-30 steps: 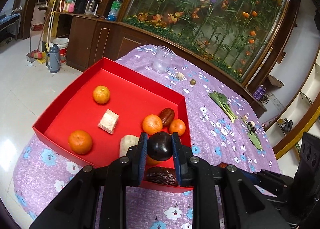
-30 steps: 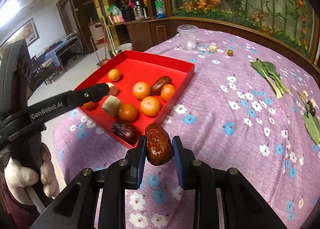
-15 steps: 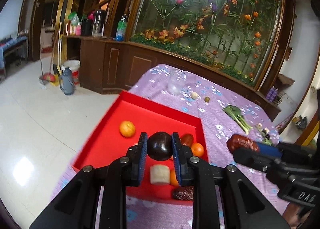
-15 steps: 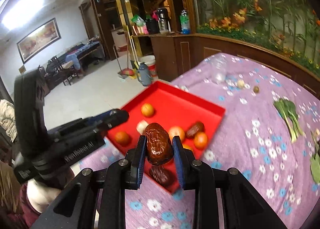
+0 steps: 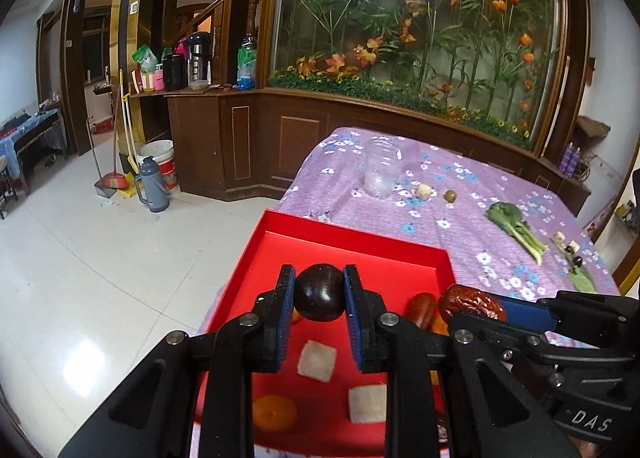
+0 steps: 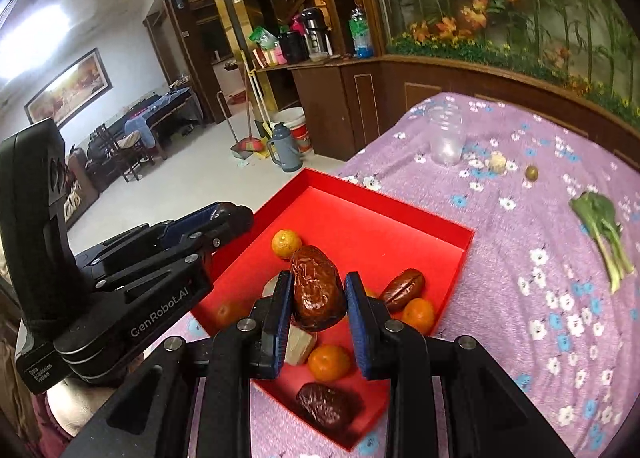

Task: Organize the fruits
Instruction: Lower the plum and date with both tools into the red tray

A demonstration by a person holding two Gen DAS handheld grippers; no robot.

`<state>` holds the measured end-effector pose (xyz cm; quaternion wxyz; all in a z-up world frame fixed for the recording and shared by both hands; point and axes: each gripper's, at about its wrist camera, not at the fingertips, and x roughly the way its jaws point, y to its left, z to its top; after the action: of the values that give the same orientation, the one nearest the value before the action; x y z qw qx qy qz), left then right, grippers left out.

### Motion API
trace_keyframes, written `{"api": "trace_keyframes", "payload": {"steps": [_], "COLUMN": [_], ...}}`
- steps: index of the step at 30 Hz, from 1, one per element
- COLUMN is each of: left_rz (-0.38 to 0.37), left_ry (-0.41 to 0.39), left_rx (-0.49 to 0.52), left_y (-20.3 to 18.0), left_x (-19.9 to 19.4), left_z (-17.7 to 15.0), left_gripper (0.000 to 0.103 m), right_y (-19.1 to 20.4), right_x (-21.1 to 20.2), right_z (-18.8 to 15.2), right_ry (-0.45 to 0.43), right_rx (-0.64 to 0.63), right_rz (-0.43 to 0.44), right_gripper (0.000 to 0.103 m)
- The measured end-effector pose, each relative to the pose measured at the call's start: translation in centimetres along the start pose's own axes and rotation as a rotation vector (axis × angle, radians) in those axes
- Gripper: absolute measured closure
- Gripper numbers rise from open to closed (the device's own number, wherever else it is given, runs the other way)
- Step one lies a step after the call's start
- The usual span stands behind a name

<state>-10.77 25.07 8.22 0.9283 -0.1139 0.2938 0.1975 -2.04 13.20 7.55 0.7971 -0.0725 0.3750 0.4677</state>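
My left gripper (image 5: 319, 292) is shut on a dark round plum (image 5: 319, 293) and holds it above the red tray (image 5: 352, 236). My right gripper (image 6: 317, 300) is shut on a wrinkled brown date (image 6: 316, 294), also above the tray (image 6: 384, 214); it shows in the left wrist view (image 5: 472, 304) at the right. In the tray lie several oranges (image 6: 286, 244), another date (image 6: 328, 404), a smooth brown fruit (image 6: 402, 290) and pale cubes (image 5: 317, 360).
On the purple flowered tablecloth (image 6: 520, 298) stand a clear plastic cup (image 5: 381, 174), a pale lump (image 5: 424, 191), a small green fruit (image 5: 450, 196) and a leafy green (image 5: 516, 226). The table edge drops to a tiled floor at the left.
Both grippers have risen and drawn back over the tray with their fruits still held. The right gripper has come in close beside the left.
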Motion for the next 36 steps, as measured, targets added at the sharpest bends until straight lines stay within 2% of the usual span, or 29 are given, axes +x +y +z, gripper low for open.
{"api": "trace_keyframes", "payload": {"steps": [7, 16, 19, 29, 36], "left_rz": [0.029, 0.100, 0.115, 0.099, 0.089], "left_ry": [0.022, 0.009, 0.017, 0.109, 0.137], "left_rx": [0.026, 0.107, 0.119, 0.127, 0.136], "left_y": [0.4, 0.6, 0.8, 0.1, -0.6], "left_x": [2.3, 4.6, 5.6, 9.4, 10.3], "left_z": [0.5, 3.6, 4.2, 2.6, 2.4], "left_gripper": [0.080, 0.080, 0.080, 0.080, 0.080], "right_y": [-2.0, -4.7, -5.7, -7.6, -7.2], "right_x": [2.2, 3.1, 3.7, 8.5, 10.3], "right_z": [1.5, 6.9, 7.7, 5.0, 3.2], "right_ry": [0.018, -0.037, -0.038, 0.084, 0.138], "right_rx": [0.089, 0.134, 0.160, 0.240, 0.233], "right_rz": [0.024, 0.002, 0.013, 0.078, 0.101], "right_gripper": [0.074, 0.074, 0.074, 0.074, 0.073]}}
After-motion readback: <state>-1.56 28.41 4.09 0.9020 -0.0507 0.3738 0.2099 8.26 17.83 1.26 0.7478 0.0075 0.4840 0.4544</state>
